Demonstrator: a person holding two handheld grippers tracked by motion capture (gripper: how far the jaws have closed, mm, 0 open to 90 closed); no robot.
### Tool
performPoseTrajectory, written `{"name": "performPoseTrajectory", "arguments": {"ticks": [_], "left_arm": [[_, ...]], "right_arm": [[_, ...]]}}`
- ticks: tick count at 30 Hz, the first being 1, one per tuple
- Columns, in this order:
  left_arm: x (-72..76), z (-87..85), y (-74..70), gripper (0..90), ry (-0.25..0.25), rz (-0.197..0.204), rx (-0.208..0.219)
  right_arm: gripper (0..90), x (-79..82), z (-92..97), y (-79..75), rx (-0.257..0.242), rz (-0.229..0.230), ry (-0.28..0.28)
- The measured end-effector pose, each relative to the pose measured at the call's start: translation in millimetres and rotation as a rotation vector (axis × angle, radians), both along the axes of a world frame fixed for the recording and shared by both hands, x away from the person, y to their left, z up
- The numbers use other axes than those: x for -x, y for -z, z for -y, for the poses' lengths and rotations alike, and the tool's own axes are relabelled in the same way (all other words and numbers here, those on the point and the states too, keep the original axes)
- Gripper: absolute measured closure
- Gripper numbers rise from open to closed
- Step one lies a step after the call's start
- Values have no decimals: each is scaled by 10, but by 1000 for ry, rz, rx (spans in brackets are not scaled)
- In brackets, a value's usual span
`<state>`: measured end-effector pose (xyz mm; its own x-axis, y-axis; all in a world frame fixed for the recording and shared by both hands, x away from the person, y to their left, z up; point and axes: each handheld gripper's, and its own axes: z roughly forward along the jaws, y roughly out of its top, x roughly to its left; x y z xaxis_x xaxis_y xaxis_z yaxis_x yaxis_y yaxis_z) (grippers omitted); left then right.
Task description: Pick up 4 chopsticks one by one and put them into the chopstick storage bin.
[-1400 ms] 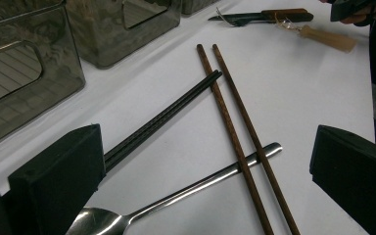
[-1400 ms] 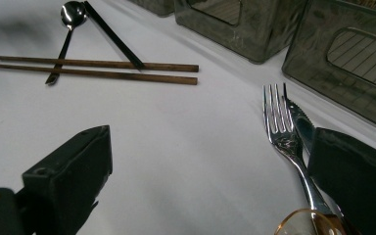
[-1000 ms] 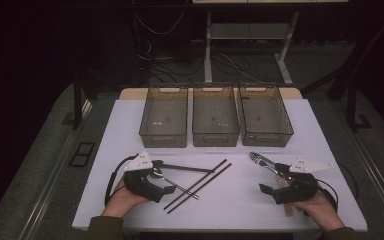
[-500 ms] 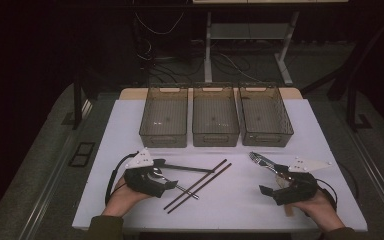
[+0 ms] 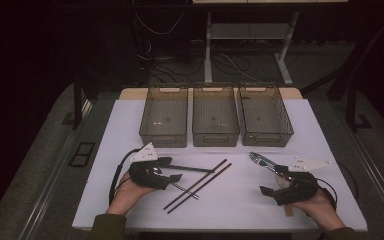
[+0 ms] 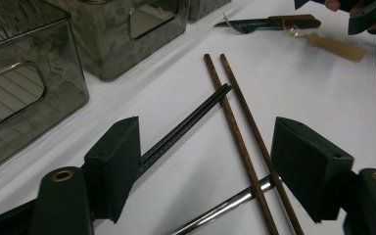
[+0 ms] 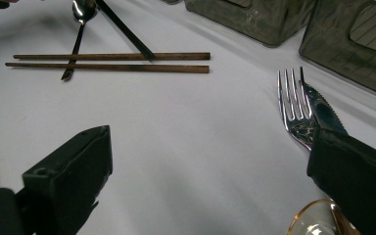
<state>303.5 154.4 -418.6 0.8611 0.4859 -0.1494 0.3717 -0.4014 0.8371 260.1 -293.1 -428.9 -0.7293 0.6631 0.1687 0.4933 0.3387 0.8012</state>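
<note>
Left gripper low on the white table, jaws apart but just been closing in; between them lie the black chopsticks, the brown chopsticks and a steel spoon handle. Pads not yet pressing on any. One jaw sits just beside the black pair. Brown pair crosses over the spoon handle.

Right gripper rests at the table's right, jaws wide, nothing between them. Fork and knife lie side by side just beyond one jaw.

Three grey bins in a row at the far edge.
</note>
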Motion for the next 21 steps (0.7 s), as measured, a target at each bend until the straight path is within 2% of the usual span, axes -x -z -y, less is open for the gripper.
{"name": "performPoseTrajectory", "arguments": {"ticks": [4,5,6,10,17,18,21], "left_arm": [[-20,26,-8,359,13,-5,-2],[-22,30,-13,424,19,-1,-4],[-19,42,-14,424,19,-5,1],[-43,96,-15,537,33,-10,-17],[-127,270,-14,699,39,-33,-22],[-141,298,-15,758,42,-33,-24],[-179,381,-19,810,45,-38,-30]], "right_arm": [[32,-2,-8,1,-4,1,1],[32,-2,-10,3,0,0,3],[32,-2,-10,3,0,0,3],[32,-2,-9,3,-1,1,9],[32,-9,0,11,-4,3,19],[32,-10,4,11,-5,5,21],[32,-10,6,9,-7,4,22]]}}
